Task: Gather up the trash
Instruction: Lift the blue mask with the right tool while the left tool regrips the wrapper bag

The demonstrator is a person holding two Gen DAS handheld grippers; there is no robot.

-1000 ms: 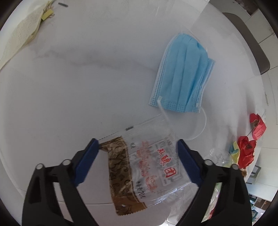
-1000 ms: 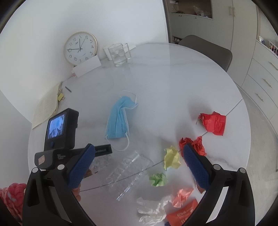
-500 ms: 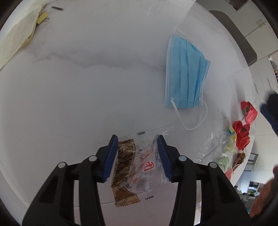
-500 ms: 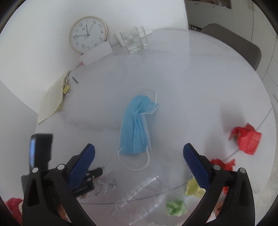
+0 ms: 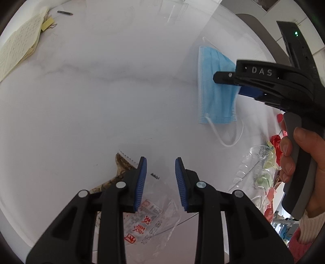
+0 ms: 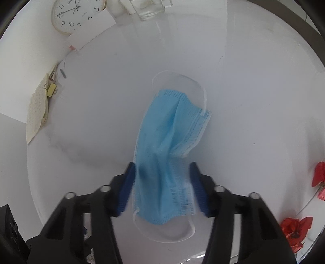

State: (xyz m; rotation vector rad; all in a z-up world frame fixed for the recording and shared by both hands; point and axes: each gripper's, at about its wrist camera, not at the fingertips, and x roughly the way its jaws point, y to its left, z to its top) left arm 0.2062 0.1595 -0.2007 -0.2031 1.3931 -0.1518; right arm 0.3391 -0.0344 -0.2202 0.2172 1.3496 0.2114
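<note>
A clear snack wrapper [image 5: 150, 221] with red print and a brown end lies crumpled on the white round table [image 5: 101, 101]. My left gripper [image 5: 159, 178] points down at it. Its jaws are closing, with the bunched clear plastic pinched between the blue pads. A blue face mask [image 6: 168, 146] lies mid-table with its white ear loops spread. My right gripper [image 6: 161, 182] straddles its near half. Those jaws are closing too, the pads against both edges, and the mask buckles into a ridge. In the left wrist view the right gripper [image 5: 239, 87] shows over the mask [image 5: 215, 91], held by a hand [image 5: 300, 150].
Red crumpled papers [image 6: 296, 229] lie at the table's right edge, near a clear plastic bottle [image 5: 256, 168] and coloured paper scraps. At the back stand a clock [image 6: 76, 14] and a glass [image 6: 150, 10]. A notebook [image 6: 37, 113] lies far left. A grey chair [image 5: 258, 26] stands behind.
The left jaws have narrowed from wide apart onto the wrapper, crumpling it. The right gripper has come down over the mask, and its jaws have closed in against it.
</note>
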